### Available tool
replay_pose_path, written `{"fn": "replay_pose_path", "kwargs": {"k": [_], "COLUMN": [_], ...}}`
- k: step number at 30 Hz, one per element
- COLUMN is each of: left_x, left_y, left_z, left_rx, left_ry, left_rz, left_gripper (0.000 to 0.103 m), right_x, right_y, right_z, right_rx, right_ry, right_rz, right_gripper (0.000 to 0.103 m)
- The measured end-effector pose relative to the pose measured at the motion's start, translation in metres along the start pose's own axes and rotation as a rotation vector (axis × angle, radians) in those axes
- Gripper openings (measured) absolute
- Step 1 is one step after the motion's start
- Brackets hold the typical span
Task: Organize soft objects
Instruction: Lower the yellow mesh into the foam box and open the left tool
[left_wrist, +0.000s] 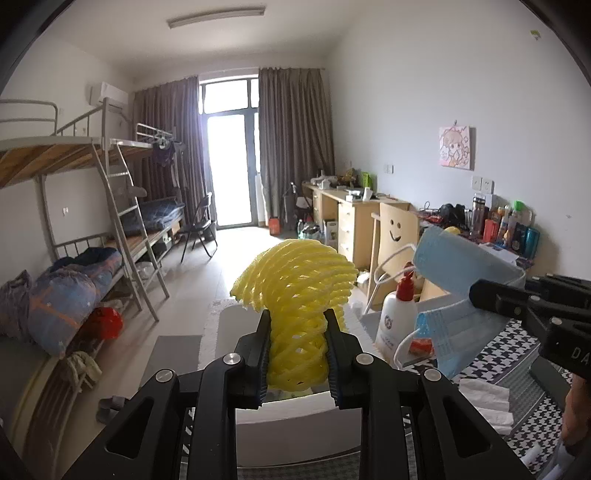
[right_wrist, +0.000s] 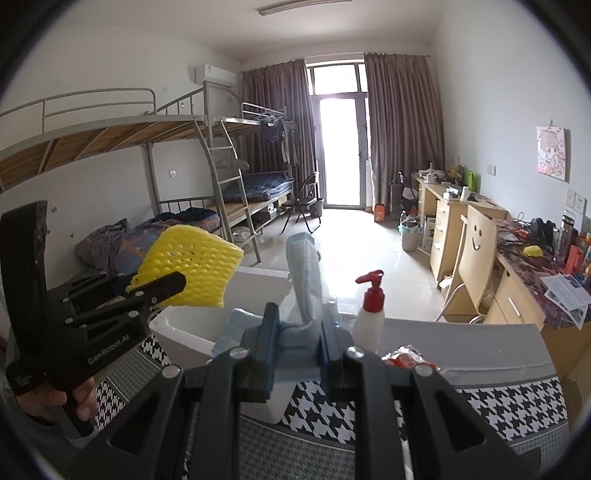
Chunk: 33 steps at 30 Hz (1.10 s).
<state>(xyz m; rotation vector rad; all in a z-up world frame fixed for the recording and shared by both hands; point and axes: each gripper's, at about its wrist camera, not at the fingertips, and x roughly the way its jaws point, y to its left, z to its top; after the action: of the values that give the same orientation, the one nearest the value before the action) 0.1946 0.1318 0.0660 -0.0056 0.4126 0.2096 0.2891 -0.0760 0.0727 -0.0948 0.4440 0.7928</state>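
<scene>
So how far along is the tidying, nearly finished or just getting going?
Midway, by the look of it. The left gripper is clamped on a yellow foam net and the right gripper on a blue face mask, both lifted near the white box. Neither is in it yet. White tissues remain on the checked cloth. I can't see whether anything is already inside the box.

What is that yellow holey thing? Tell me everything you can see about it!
The yellow foam net is a soft, squishy-looking sleeve of criss-crossed strands with holes all over. The left gripper squeezes its lower part between both fingers, so it pinches narrow there and fans wide on top. It is held up in the air above the white box.
</scene>
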Motion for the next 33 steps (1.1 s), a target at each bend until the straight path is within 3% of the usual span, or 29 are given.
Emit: {"fn": "replay_pose_path", "kwargs": {"k": [28,31,33], "left_x": [0.056,0.060,0.061], "left_y": [0.024,0.026,0.027], "left_z": [-0.008,-0.011,-0.010], "left_rx": [-0.024,-0.022,-0.019], "left_ry": [0.132,0.152,0.152], "left_rz": [-0.039,-0.045,-0.025], "left_gripper": [0.027,0.037,0.052], "right_x": [0.033,0.034,0.035], "right_y": [0.010,0.011,0.011], "right_z": [0.013,0.013,0.014], "right_rx": [-0.019,-0.021,-0.022], "right_ry": [0.034,0.034,0.032], "right_rz": [-0.015,-0.016,-0.019], "right_gripper": [0.023,0.023,0.023]}}
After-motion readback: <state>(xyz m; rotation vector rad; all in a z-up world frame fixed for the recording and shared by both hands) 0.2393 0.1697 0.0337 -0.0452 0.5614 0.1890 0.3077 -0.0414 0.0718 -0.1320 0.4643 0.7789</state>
